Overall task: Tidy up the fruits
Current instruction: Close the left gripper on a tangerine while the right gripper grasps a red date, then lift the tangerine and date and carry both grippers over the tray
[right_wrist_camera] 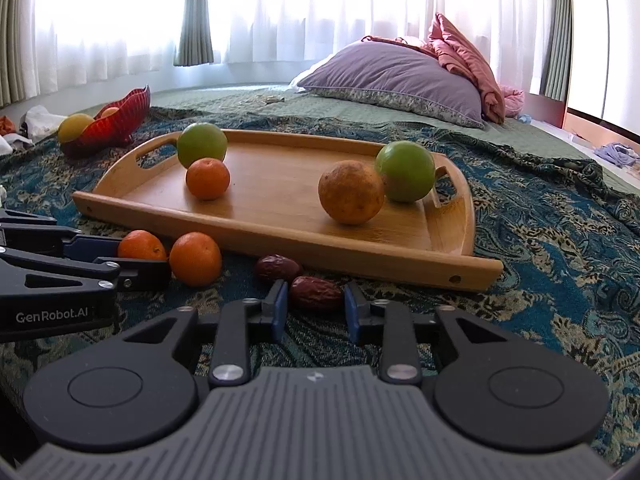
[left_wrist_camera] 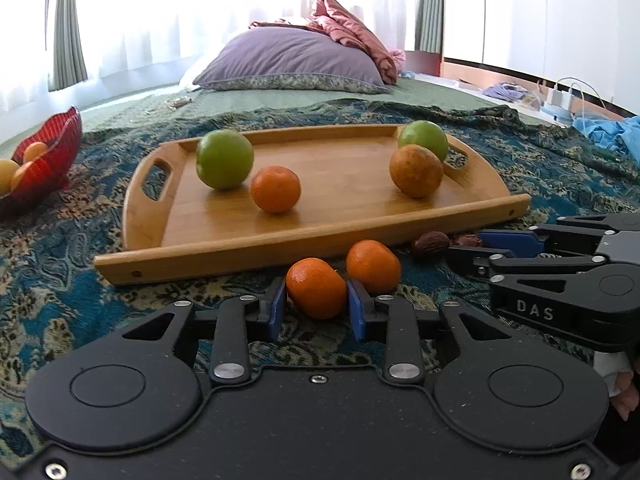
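Note:
My left gripper (left_wrist_camera: 316,294) is shut on a small mandarin (left_wrist_camera: 316,280) that rests on the patterned blanket just in front of the wooden tray (left_wrist_camera: 240,256). A second mandarin (left_wrist_camera: 373,266) lies right behind it. My right gripper (right_wrist_camera: 314,298) is shut on a dark red date (right_wrist_camera: 316,292), also on the blanket before the tray (right_wrist_camera: 360,254). Another date (right_wrist_camera: 278,268) sits just beyond. On the tray stand two green fruits (left_wrist_camera: 224,164) (left_wrist_camera: 424,138), a mandarin (left_wrist_camera: 275,189) and a dull orange (left_wrist_camera: 416,170).
A red ribbed bowl (left_wrist_camera: 48,152) with yellow and orange fruit stands at the far left of the blanket. A purple pillow (left_wrist_camera: 292,60) and pink bedding lie behind the tray. Blue cloth and chargers (left_wrist_camera: 560,98) are at the far right.

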`<move>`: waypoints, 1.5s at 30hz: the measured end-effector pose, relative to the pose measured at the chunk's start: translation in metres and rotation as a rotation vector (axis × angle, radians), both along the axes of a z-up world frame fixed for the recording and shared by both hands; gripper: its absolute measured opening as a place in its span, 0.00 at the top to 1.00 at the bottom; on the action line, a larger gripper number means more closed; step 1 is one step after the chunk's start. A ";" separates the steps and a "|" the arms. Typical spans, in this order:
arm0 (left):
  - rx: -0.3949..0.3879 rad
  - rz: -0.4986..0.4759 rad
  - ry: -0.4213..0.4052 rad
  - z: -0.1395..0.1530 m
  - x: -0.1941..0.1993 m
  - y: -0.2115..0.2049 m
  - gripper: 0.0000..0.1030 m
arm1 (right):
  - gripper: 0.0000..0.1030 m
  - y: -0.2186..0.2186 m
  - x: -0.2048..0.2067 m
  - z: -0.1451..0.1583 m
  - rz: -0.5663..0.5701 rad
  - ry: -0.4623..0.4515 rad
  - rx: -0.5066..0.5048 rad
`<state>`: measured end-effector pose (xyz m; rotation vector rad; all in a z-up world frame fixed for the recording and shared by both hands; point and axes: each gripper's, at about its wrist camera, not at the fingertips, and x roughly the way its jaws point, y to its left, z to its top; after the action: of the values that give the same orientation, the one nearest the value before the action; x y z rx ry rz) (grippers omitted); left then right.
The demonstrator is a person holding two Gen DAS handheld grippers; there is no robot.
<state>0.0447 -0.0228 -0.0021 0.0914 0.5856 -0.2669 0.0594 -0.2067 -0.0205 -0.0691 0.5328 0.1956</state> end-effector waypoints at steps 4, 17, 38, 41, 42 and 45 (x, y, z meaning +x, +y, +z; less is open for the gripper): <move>-0.007 0.016 -0.015 0.008 0.000 0.005 0.71 | 0.67 -0.001 -0.003 0.005 -0.014 -0.030 -0.003; -0.051 0.008 -0.067 0.051 0.032 0.010 0.71 | 0.67 -0.003 0.016 0.045 -0.036 -0.131 0.019; -0.111 0.085 0.252 0.066 0.245 -0.001 0.71 | 0.67 -0.017 0.204 0.081 -0.091 0.183 0.128; -0.123 0.118 0.283 0.056 0.261 -0.004 0.71 | 0.67 -0.017 0.223 0.072 -0.106 0.231 0.110; -0.127 0.126 0.293 0.052 0.266 -0.005 0.71 | 0.67 -0.017 0.225 0.069 -0.105 0.244 0.105; -0.120 0.136 0.308 0.040 0.272 -0.008 0.70 | 0.67 -0.011 0.232 0.059 -0.097 0.274 0.084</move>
<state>0.3164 -0.0309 0.0383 -0.1073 0.8766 -0.1841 0.2915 -0.2180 0.0388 0.0668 0.7981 0.1330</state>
